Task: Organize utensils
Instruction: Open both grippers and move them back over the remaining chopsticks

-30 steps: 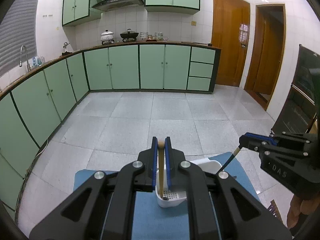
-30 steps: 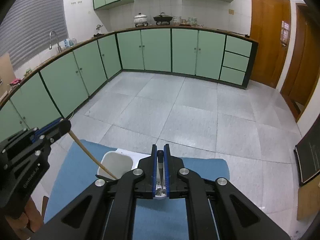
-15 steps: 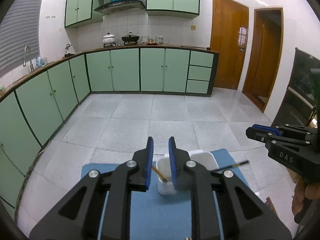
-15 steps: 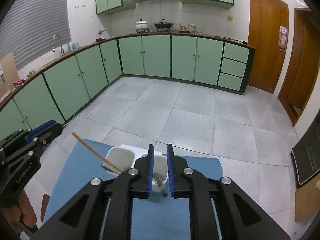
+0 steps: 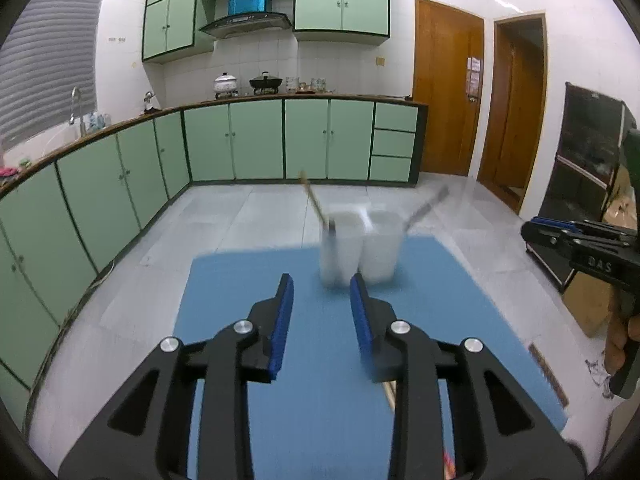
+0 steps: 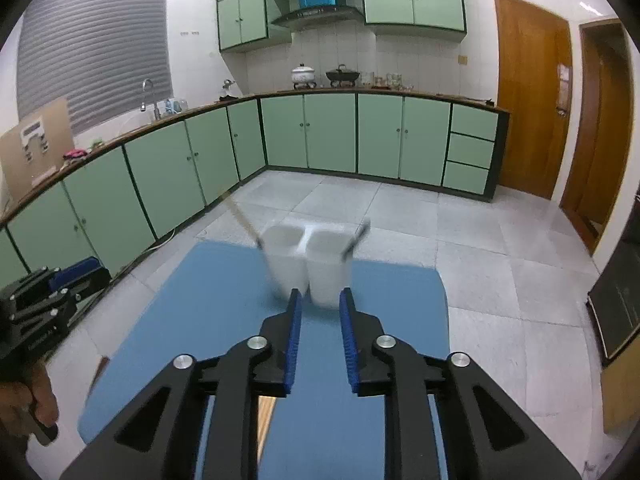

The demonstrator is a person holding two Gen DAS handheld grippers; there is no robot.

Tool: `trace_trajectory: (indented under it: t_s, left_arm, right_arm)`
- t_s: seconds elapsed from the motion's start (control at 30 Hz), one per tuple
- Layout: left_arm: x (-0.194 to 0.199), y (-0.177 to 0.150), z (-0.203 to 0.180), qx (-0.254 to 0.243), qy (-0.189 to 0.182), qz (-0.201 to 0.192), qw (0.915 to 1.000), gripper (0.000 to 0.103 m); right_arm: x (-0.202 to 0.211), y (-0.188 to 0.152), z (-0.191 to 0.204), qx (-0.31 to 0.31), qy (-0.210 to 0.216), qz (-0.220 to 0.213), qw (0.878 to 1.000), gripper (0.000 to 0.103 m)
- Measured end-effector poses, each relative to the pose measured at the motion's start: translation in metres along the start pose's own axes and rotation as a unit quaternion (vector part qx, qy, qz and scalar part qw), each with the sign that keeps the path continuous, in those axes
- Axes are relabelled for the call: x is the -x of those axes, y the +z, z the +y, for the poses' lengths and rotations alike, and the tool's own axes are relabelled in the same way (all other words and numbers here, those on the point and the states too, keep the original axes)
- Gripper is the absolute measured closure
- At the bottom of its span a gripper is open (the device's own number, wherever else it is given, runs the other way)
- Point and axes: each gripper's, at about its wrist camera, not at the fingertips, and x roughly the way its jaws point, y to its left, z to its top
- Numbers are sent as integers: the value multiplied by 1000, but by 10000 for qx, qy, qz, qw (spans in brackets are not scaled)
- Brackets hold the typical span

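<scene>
both grippers are backing away from the white holder [image 5: 360, 250] on the blue mat [image 5: 320, 340], the left gripper [image 5: 322, 294] and right gripper [image 6: 319, 310] now gaping and empty; the wooden stick [image 5: 314, 200] and dark utensil [image 5: 424, 210], clamped a second ago, are standing in its two cups, suggesting this pair is stowed.

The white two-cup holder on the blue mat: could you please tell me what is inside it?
In the white holder, a wooden stick leans out of the left cup and a dark-handled utensil out of the right. Their lower ends are hidden by the cup walls, and blur obscures finer detail.
</scene>
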Motion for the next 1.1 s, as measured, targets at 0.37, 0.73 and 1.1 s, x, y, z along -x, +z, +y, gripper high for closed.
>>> trace_trajectory:
  t_s: [0.37, 0.73, 1.1]
  left_arm:
    - [36, -167, -15, 453, 63, 550, 9974, 73]
    - [35, -202, -28, 470, -49, 781, 9958, 73]
    - [13, -222, -59, 165, -290, 1109, 9933, 73]
  right_arm:
    - [6, -211, 52, -263, 164, 820, 9962, 81]
    - [-5, -234, 81, 206, 292, 935, 9950, 78]
    - [-13, -233, 64, -47, 242, 816, 9964, 97]
